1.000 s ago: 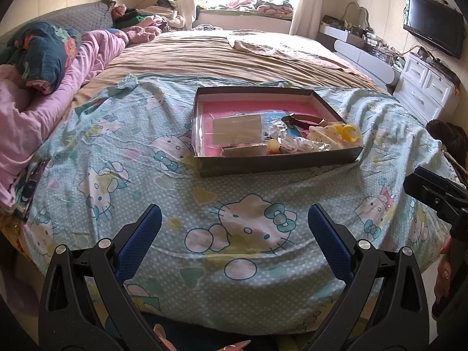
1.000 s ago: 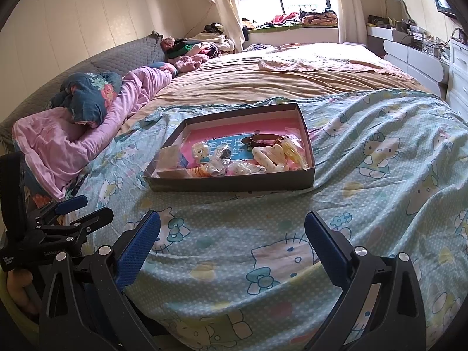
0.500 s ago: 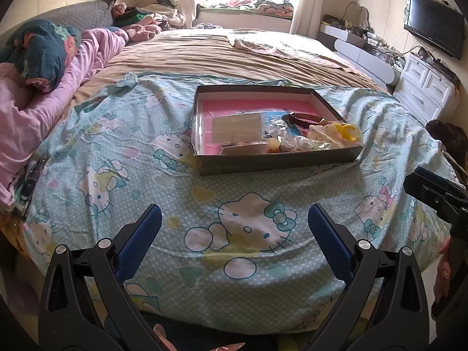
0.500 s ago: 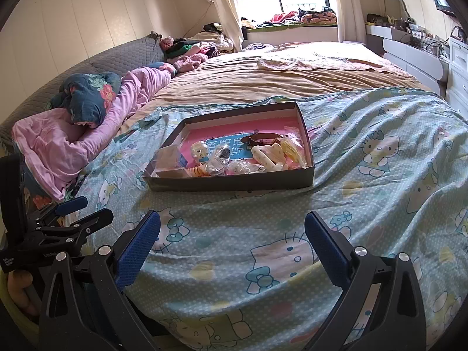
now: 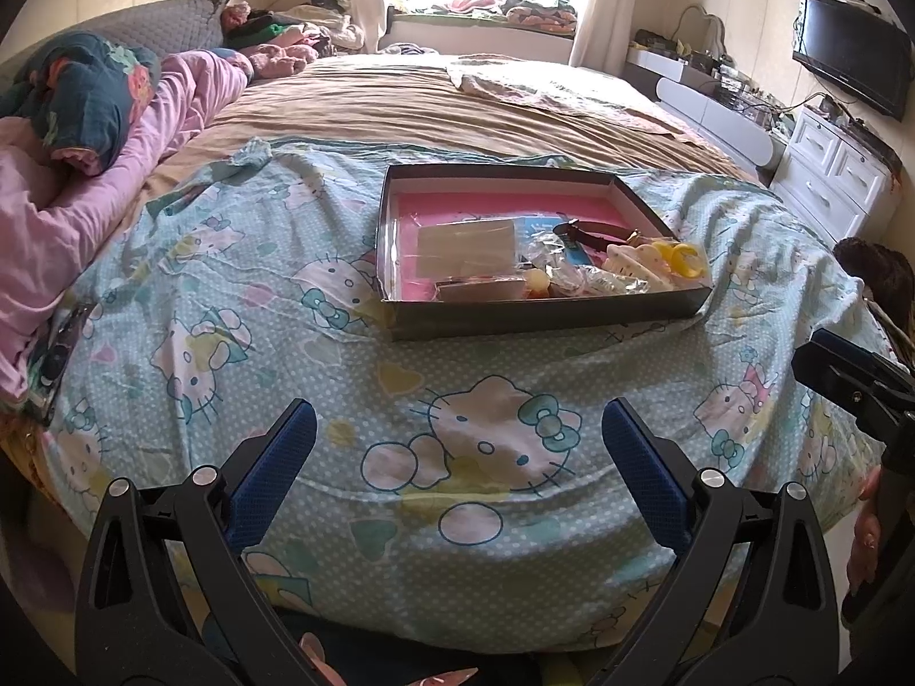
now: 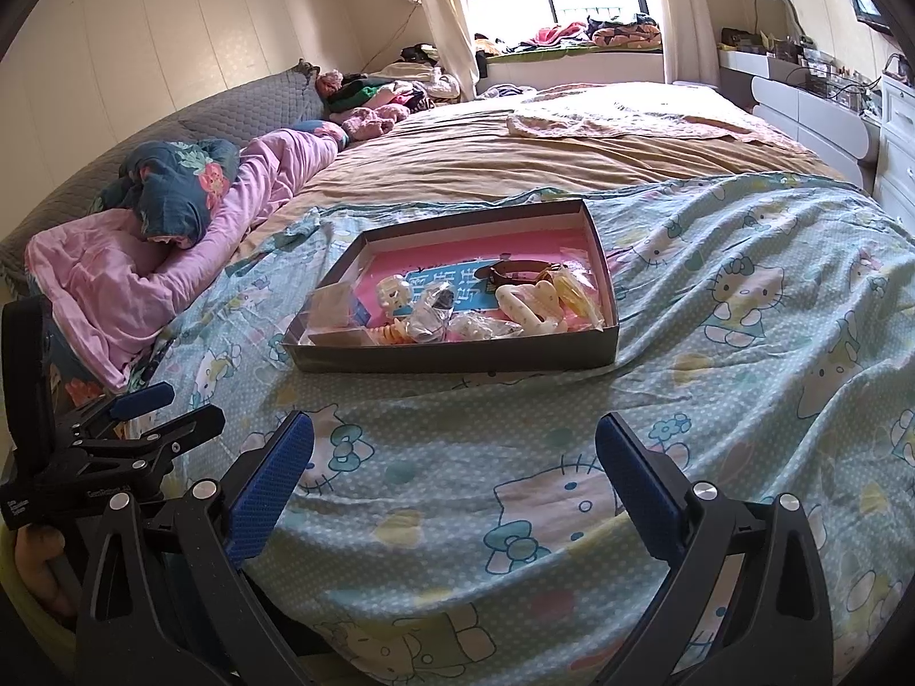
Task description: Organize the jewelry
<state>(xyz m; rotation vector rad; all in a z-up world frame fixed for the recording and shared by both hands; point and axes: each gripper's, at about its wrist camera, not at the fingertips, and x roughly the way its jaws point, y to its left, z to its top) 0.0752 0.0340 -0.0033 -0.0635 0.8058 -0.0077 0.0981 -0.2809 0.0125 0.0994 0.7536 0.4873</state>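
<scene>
A shallow dark box (image 5: 537,317) with a pink floor lies on the cartoon-cat bedsheet; it also shows in the right wrist view (image 6: 457,357). Inside are a brown-strap watch (image 5: 600,233), cream hair clips (image 6: 529,303), a yellow clip (image 5: 680,260), clear plastic bags (image 5: 466,246) and small packets. My left gripper (image 5: 457,440) is open and empty, hovering near the bed's front edge, well short of the box. My right gripper (image 6: 454,451) is open and empty, also short of the box.
The blue cartoon sheet (image 5: 486,446) covers the near part of the bed. Pink and dark bedding (image 5: 86,160) is piled at the left. A white dresser (image 5: 840,183) and a wall TV (image 5: 852,51) stand at the right.
Both views have shifted only slightly; the box sits a touch lower in the frame. Both grippers stay open and empty.
</scene>
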